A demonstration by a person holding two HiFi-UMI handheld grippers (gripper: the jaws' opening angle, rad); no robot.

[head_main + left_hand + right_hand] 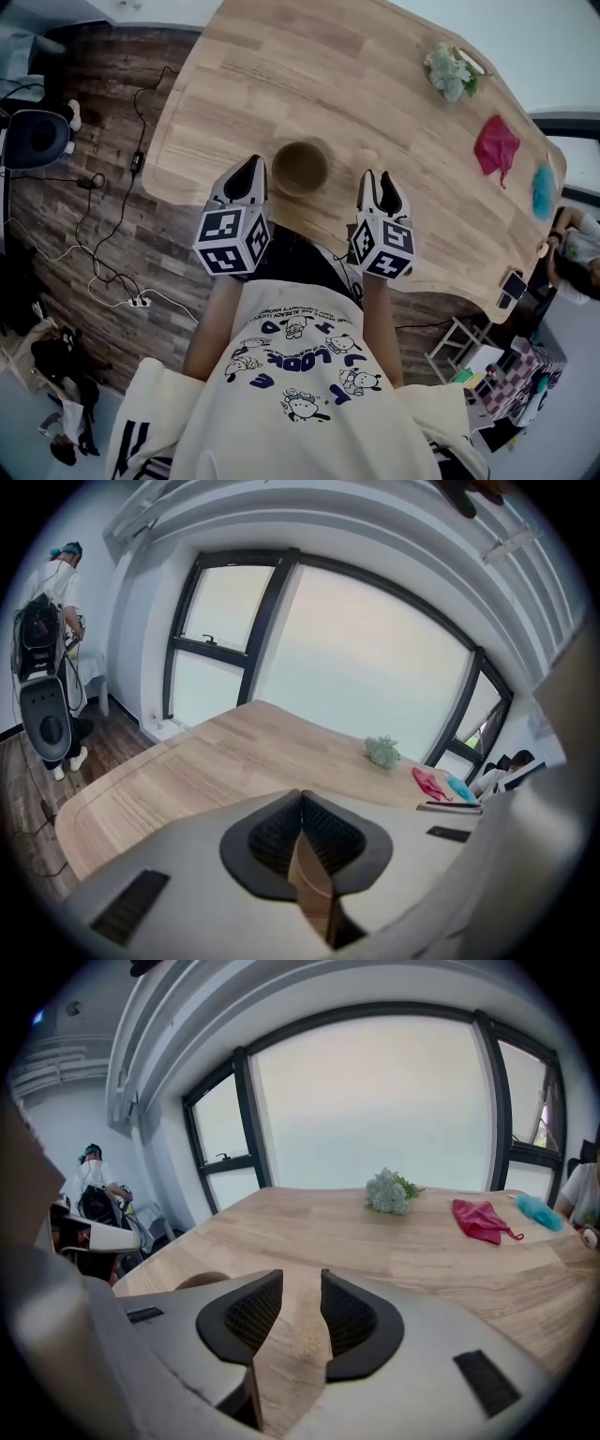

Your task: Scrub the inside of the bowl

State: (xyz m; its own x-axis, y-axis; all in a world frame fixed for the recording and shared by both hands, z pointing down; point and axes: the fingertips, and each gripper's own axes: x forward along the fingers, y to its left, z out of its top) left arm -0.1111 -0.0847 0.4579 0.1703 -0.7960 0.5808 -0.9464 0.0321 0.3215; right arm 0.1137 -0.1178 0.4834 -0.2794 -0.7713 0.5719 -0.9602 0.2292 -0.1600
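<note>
Bowl, brown, round and upright, sits on the wooden table close to its near edge, in the space between the two grippers and touching neither.

Nearest the person, the left gripper hovers just left of the bowl. In the left gripper view its jaws are pressed together tip to tip with nothing between them. The right gripper hovers just right of the bowl. In the right gripper view its jaws stand clearly apart and grip nothing; through the gap shows the table top, with a paler speckled patch that cannot be identified. Both grippers point forward and downward over the table's front edge.

Farther along the table, well apart from the bowl, a red cloth lies toward the right side, with a blue fluffy thing just beside it near the right edge. A pale green bunch rests at the far side. Beyond the table, large dark-framed windows fill the wall.
</note>
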